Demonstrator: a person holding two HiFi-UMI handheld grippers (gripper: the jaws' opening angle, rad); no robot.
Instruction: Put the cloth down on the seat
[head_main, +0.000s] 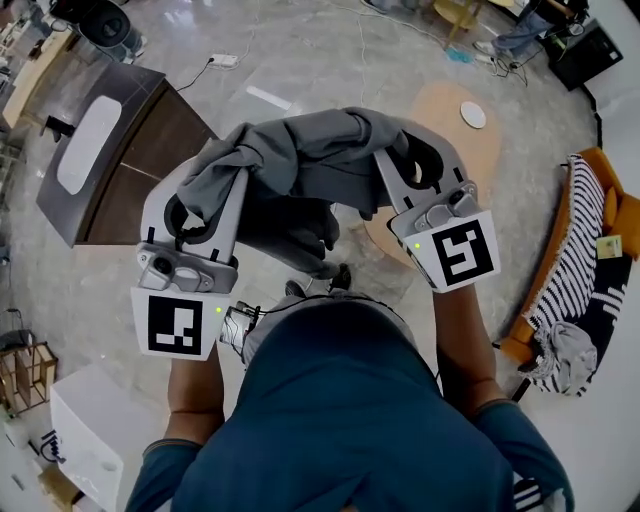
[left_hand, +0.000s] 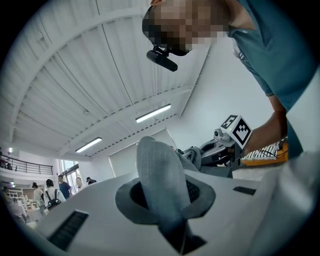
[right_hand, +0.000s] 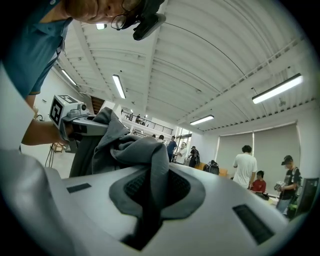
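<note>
Glossy pale floor (head_main: 300, 60) spreads beneath a person in a blue shirt (head_main: 350, 420) who holds a grey cloth (head_main: 300, 165) in mid-air, slung between two hand-held grippers. The left gripper (head_main: 210, 185) has its jaws closed on one bunched end of the cloth. In the left gripper view a rounded fold rises out of the narrow slot between the pads and runs off toward the other tool. The right gripper (head_main: 405, 165) pinches the opposite end in the same way, its jaws pressed onto a dark fold that spills out past the tips in loose gathers. Between the two grips the fabric hangs in a crumpled swag and touches no surface. The orange seat (head_main: 592, 165) stands at the right edge of the head view, well apart from the cloth. It is draped with a black-and-white striped throw (head_main: 565, 260), and another grey garment (head_main: 565, 355) is heaped at its near end. A round wooden table (head_main: 450, 135) carrying a white disc (head_main: 473, 115) sits beyond the right gripper, and a dark wooden table (head_main: 170, 130) stands to the left. Strip lights (right_hand: 277, 88) line the white ceiling, and onlookers (right_hand: 245, 167) stand in the background of the right gripper view.
</note>
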